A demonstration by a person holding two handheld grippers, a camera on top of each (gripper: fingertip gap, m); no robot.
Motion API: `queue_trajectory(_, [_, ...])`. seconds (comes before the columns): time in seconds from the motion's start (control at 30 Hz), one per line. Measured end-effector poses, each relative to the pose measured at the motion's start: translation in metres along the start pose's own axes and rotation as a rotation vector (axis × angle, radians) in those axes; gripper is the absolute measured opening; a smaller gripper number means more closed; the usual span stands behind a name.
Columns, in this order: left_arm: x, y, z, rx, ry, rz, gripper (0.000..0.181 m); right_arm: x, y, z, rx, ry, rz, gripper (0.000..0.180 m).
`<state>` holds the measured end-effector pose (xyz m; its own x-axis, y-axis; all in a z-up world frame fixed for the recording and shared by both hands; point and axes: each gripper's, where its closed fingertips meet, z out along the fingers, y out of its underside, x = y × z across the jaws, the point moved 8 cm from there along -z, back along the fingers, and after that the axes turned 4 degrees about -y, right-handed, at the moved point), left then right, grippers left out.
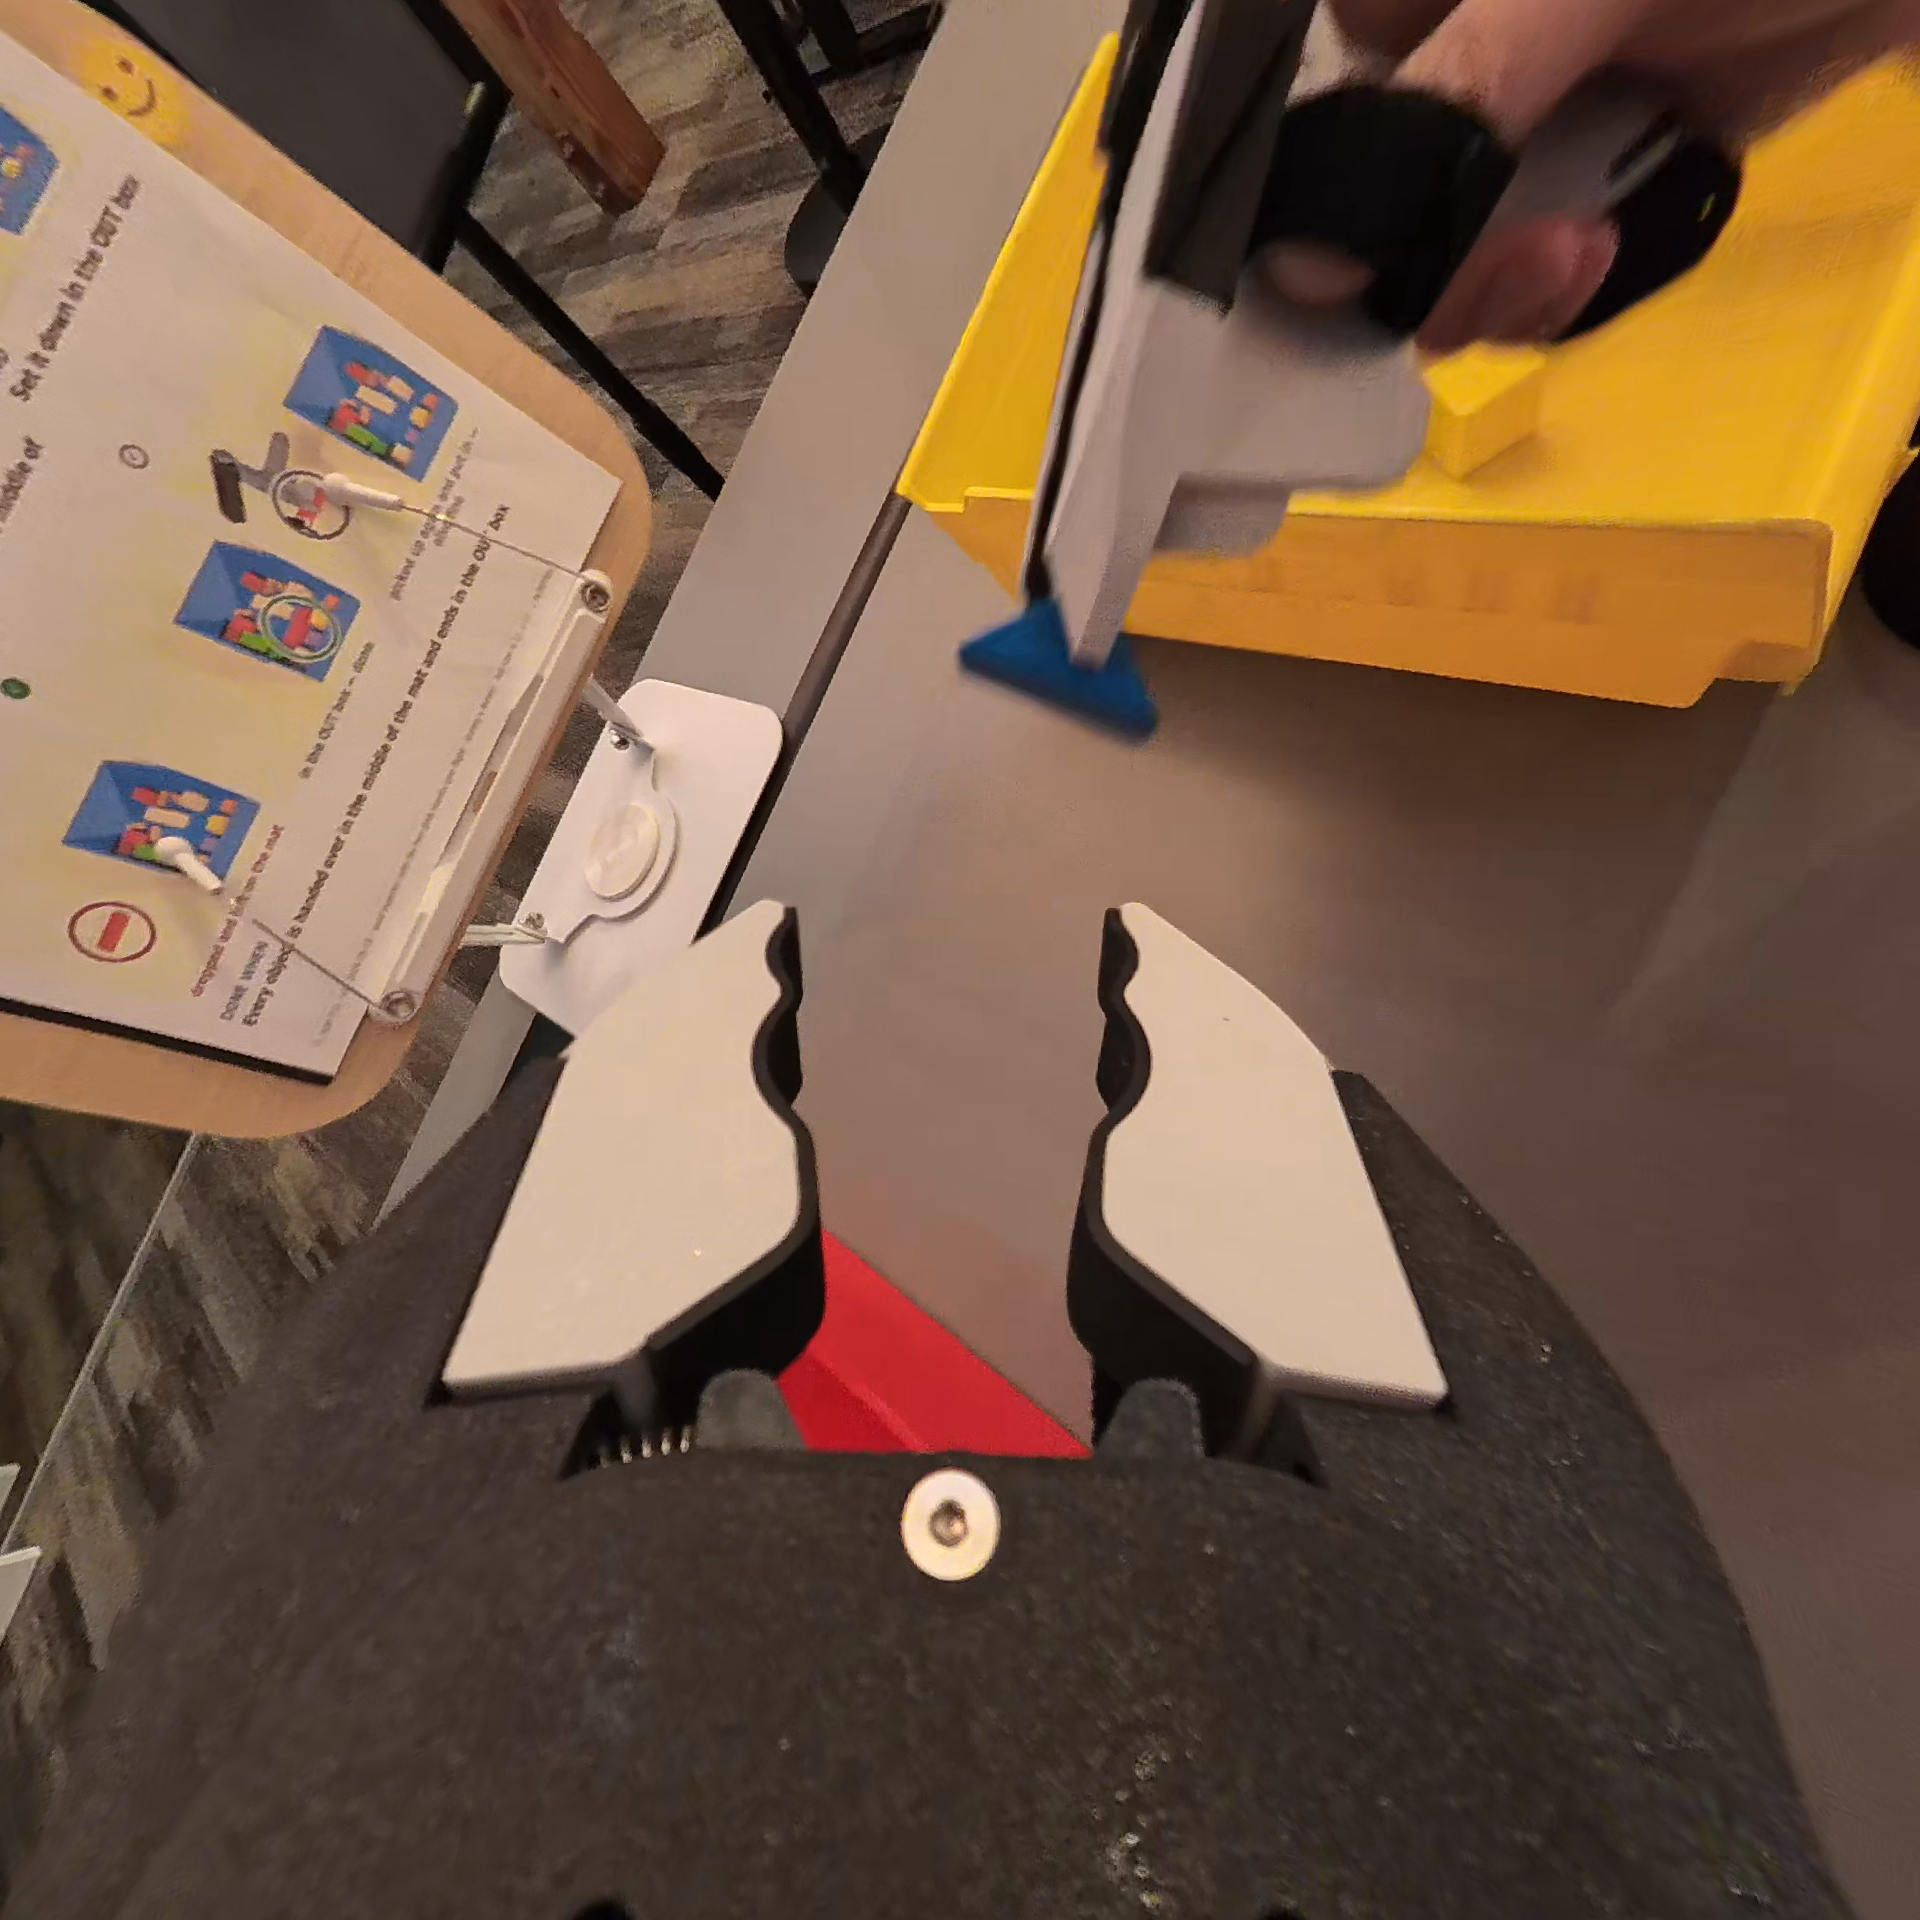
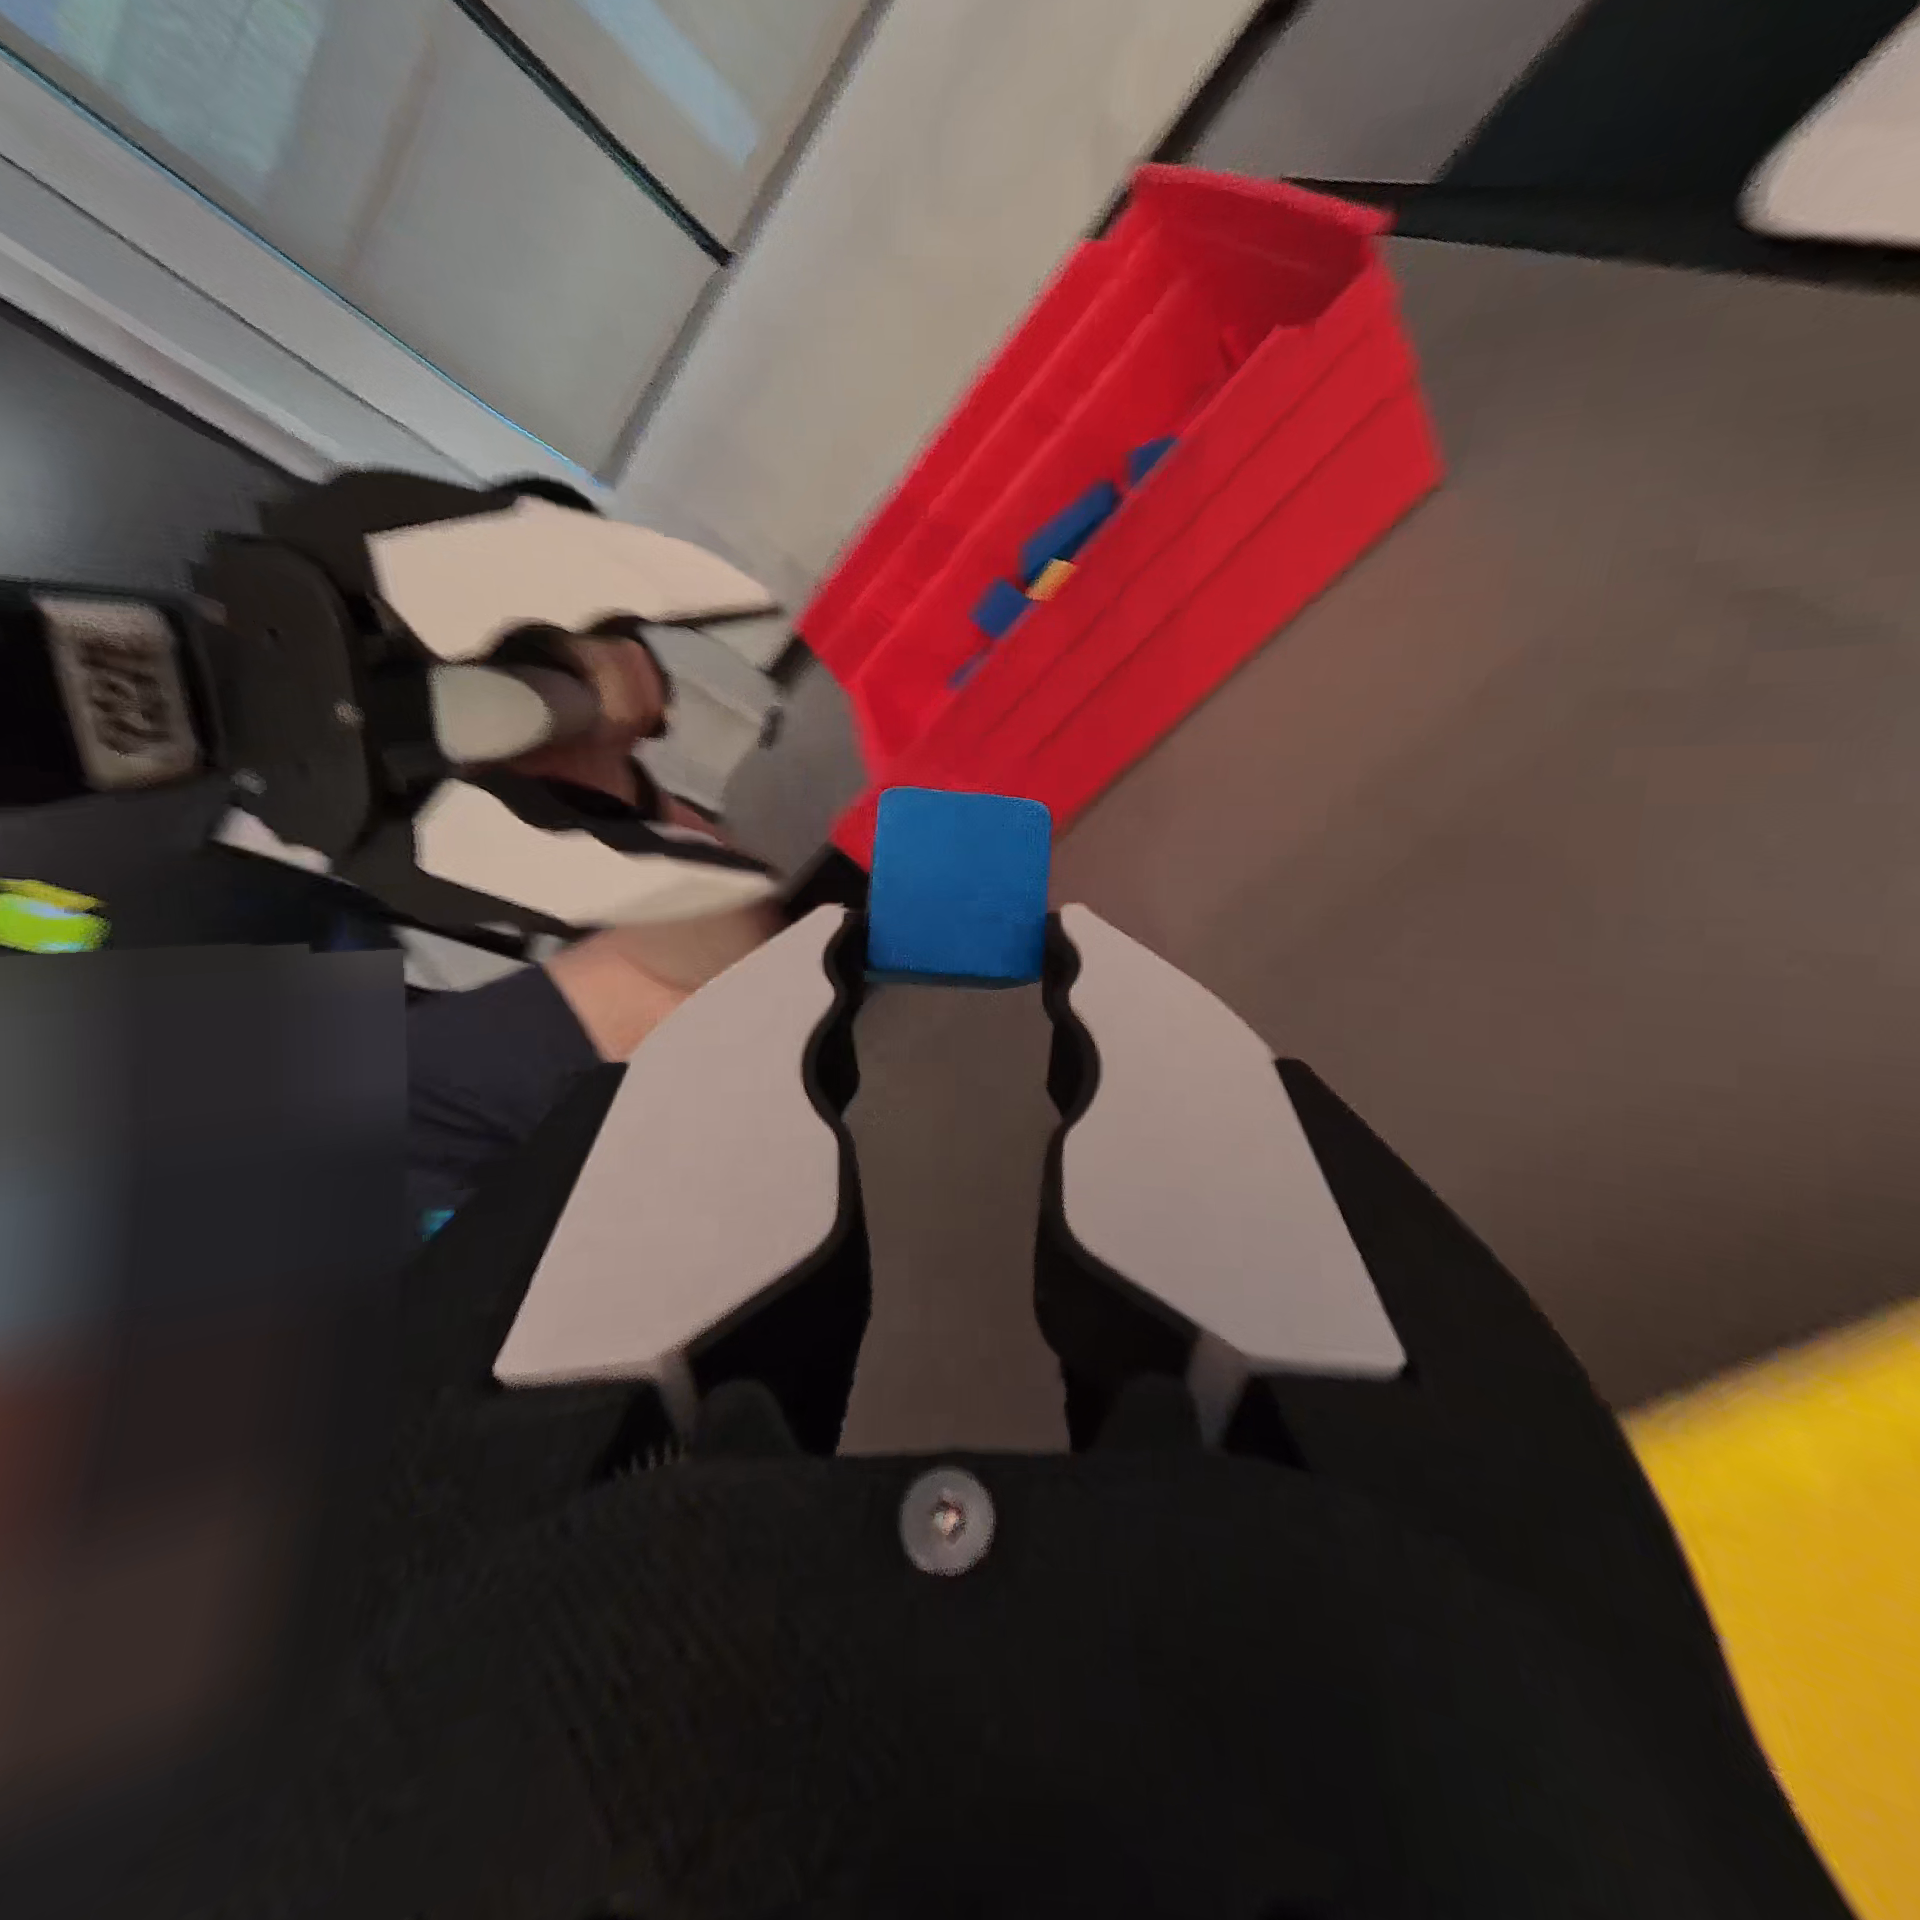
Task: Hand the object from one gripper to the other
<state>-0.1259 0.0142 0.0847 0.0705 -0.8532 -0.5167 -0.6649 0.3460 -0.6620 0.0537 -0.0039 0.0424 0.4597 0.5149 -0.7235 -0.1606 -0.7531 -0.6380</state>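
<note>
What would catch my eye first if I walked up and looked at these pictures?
Probably the blue block pinched at the tips of the right gripper, bright against the grey table. Next, two vivid bins: a red bin holding a few small blocks beyond that block, and a yellow bin behind the right gripper in the left wrist view. The left gripper gapes open and empty.

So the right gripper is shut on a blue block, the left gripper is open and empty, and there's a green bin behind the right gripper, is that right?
Not quite: the bin is yellow, not green, as the left wrist view shows. The rest holds: the right gripper is shut on the blue block, and the left gripper is open and empty.
</note>
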Motion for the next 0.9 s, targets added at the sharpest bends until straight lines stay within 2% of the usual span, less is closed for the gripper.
queue_trajectory(0.17, [-0.014, 0.005, -0.012, 0.003, -0.009, -0.057, 0.053, 0.029, 0.015, -0.082, -0.124, 0.639, -0.005, 0.034])
queue_trajectory(0.27, [-0.018, 0.009, -0.014, -0.019, -0.015, -0.069, 0.052, 0.059, 0.027, -0.109, -0.171, 0.854, 0.123, 0.034])
queue_trajectory(0.5, [-0.016, 0.012, -0.009, -0.055, -0.007, -0.062, 0.051, 0.109, 0.044, -0.096, -0.336, 0.971, 0.245, 0.034])
queue_trajectory(0.73, [-0.015, 0.016, -0.004, -0.093, 0.000, -0.055, 0.050, 0.135, 0.051, -0.083, -0.394, 1.067, 0.284, 0.034])
queue_trajectory(0.9, [-0.026, 0.018, -0.009, -0.082, -0.047, -0.089, 0.043, 0.142, 0.056, -0.078, -0.444, 1.097, 0.294, 0.034])
